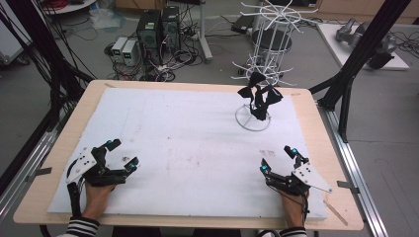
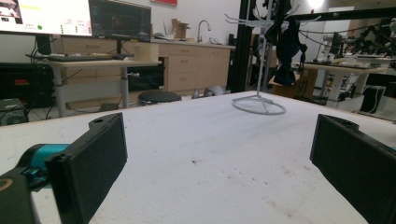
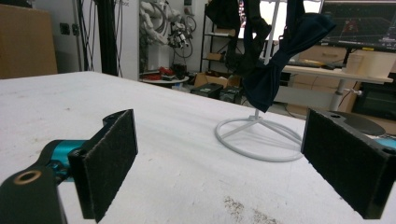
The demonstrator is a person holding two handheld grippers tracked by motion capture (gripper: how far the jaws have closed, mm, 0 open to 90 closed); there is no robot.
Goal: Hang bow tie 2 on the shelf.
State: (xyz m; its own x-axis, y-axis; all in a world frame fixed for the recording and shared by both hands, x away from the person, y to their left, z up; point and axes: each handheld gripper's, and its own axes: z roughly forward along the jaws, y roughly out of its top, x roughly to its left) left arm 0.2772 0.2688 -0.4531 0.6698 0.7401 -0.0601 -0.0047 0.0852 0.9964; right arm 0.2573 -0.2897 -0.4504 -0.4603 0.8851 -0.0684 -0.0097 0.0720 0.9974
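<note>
high view: left gripper and right gripper both spread wide, empty, resting on white mat; rack with bow ties far right
left gripper view: jaws apart, rack ahead
right gripper view: jaws apart, bow tie hanging near

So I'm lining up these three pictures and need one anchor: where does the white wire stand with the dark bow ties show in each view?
High view: the white wire stand rises at the table's far right, ring base on the white mat.
Left gripper view: upper right of centre, beyond the open tongs.
Right gripper view: centre right, a bow tie hanging above the ring.
Shared landmark: the stand's ring base.
</note>
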